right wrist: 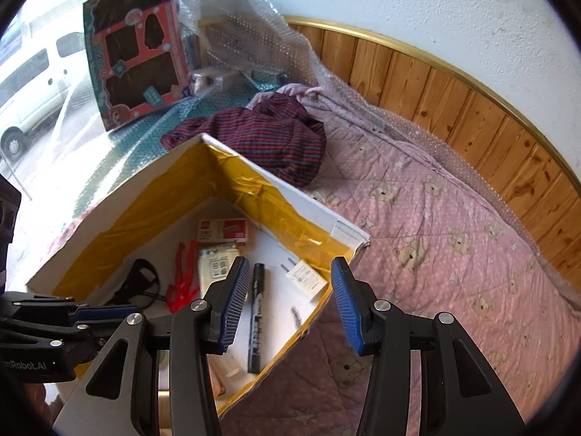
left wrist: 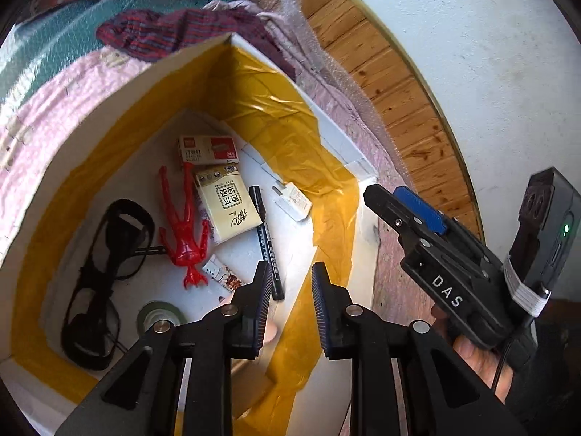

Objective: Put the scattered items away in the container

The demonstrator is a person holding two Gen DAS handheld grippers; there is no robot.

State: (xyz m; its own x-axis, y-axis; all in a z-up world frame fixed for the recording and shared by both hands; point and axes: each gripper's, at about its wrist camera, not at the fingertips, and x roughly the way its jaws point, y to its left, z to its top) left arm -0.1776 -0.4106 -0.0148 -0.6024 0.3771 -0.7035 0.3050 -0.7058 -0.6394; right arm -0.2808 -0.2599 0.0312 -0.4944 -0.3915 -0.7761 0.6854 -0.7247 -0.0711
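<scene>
From my left wrist camera I look down into the box (left wrist: pixel 109 116), which sits on the bed so I can drop things in from above. My left hand-held gripper (left wrist: pixel 291 303) hangs over its near corner with fingers apart and nothing between them. The scattered items lie flat on the bottom where they fell: a red figure (left wrist: pixel 185 229), a tissue pack (left wrist: pixel 227 207), a staples box (left wrist: pixel 208 149), a black marker (left wrist: pixel 267 243), a white charger (left wrist: pixel 293 201), dark glasses (left wrist: pixel 105 276) and a tape roll (left wrist: pixel 159 318). My right hand-held gripper (left wrist: pixel 432 236) shows beside the box, outside its wall. From the right wrist camera, that hand-held gripper (right wrist: pixel 288 303) hovers over the box (right wrist: pixel 308 196) edge, fingers spread wide and empty, above the marker (right wrist: pixel 257 312). The pink quilt (right wrist: pixel 435 254) looks bare of small items, so I judge the tidying nearly done; only a striped cloth (right wrist: pixel 268 134) lies behind the box.
</scene>
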